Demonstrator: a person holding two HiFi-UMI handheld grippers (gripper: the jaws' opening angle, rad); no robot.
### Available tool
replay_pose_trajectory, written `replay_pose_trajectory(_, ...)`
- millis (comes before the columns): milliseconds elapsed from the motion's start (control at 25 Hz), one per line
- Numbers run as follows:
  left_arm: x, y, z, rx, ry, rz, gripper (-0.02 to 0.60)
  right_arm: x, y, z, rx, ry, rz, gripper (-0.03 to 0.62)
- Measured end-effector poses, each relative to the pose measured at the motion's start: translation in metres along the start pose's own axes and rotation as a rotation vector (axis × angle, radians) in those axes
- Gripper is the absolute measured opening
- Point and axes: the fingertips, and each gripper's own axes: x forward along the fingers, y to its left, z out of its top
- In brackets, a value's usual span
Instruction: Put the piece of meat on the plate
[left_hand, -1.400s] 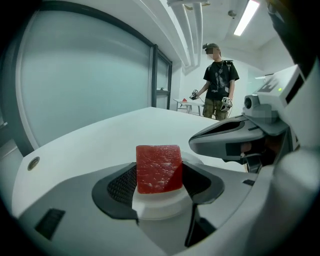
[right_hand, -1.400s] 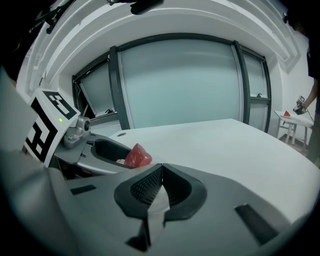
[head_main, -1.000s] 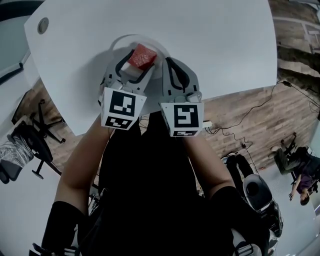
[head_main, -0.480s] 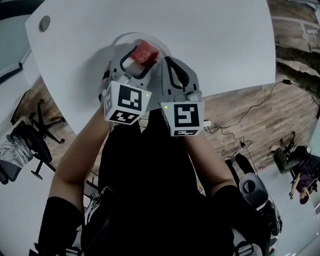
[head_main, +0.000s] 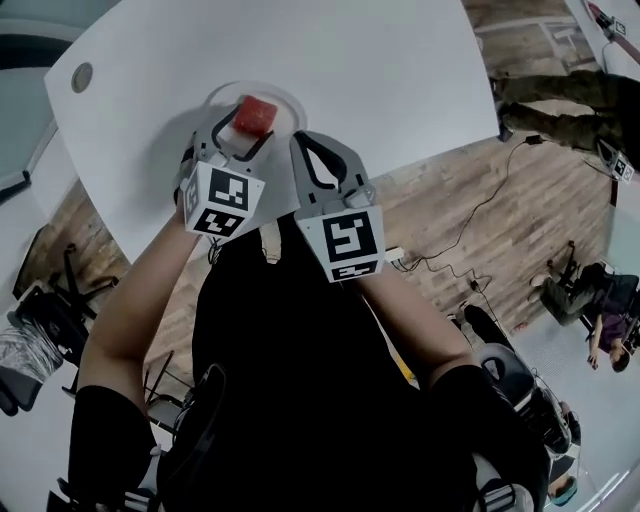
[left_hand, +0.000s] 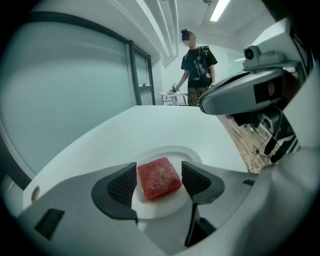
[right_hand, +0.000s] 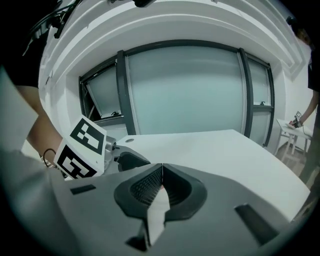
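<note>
The piece of meat (head_main: 253, 115) is a red, flat block. It lies over the middle of the round white plate (head_main: 291, 102) on the white table (head_main: 380, 60). My left gripper (head_main: 250, 122) reaches onto the plate with its jaws shut on the meat. In the left gripper view both pads (left_hand: 125, 184) press against the sides of the piece of meat (left_hand: 158, 177), and the plate (left_hand: 192, 154) shows beneath it. My right gripper (head_main: 299, 140) hangs just right of the plate, shut and empty. Its pads (right_hand: 150, 186) meet in the right gripper view.
A round grommet (head_main: 82, 77) sits in the table at the far left. The table's near edge runs right under both grippers. A person (left_hand: 197, 65) stands beyond the table's far end. Chairs and cables are on the wooden floor (head_main: 470, 200) to the right.
Both grippers have shifted a little left and further over the table. The meat stays between the left jaws and now sits at the plate's middle. The right gripper stays shut.
</note>
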Motion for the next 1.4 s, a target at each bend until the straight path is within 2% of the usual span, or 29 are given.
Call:
replay_pose_trajectory(240,-0.04,-0.005,0.026,0.001,-0.157,0.025,0.279,-0.019,0.017,0.016,0.024,-0.029,-0.02,0.005)
replay_pose_trajectory(280,-0.046,-0.005,0.032,-0.006,-0.185,0.034,0.261,-0.02,0.019,0.019,0.025,-0.037,-0.025,0.004)
replay_pose_trajectory(360,-0.063,-0.001,0.044,-0.021,-0.242,0.071,0.17,-0.023,0.025,0.028,0.023,-0.062,-0.038,0.003)
replay_pose_trajectory(400,-0.073,0.002,0.05,-0.036,-0.273,0.089,0.15,-0.025,0.028,0.034,0.021,-0.08,-0.044,0.003)
replay_pose_trajectory(480,-0.096,0.009,0.061,-0.088,-0.34,0.126,0.109,-0.033,0.036,0.049,0.01,-0.122,-0.058,0.003)
replay_pose_trajectory(560,-0.123,0.017,0.069,-0.148,-0.4,0.167,0.039,-0.042,0.044,0.062,-0.02,-0.158,-0.074,0.003)
replay_pose_trajectory(640,-0.15,0.026,0.074,-0.205,-0.454,0.188,0.003,-0.049,0.054,0.074,-0.044,-0.193,-0.085,0.003)
replay_pose_trajectory(760,-0.188,0.035,0.084,-0.243,-0.53,0.195,0.003,-0.056,0.073,0.091,-0.048,-0.244,-0.087,0.003)
replay_pose_trajectory(880,-0.215,0.037,0.089,-0.257,-0.567,0.188,0.003,-0.063,0.092,0.101,-0.053,-0.279,-0.085,0.003)
replay_pose_trajectory(1120,-0.257,0.038,0.094,-0.219,-0.629,0.196,0.003,-0.075,0.123,0.13,-0.108,-0.351,-0.106,0.003)
replay_pose_trajectory(1400,-0.285,0.057,0.081,-0.226,-0.667,0.229,0.003,-0.08,0.147,0.15,-0.117,-0.404,-0.13,0.003)
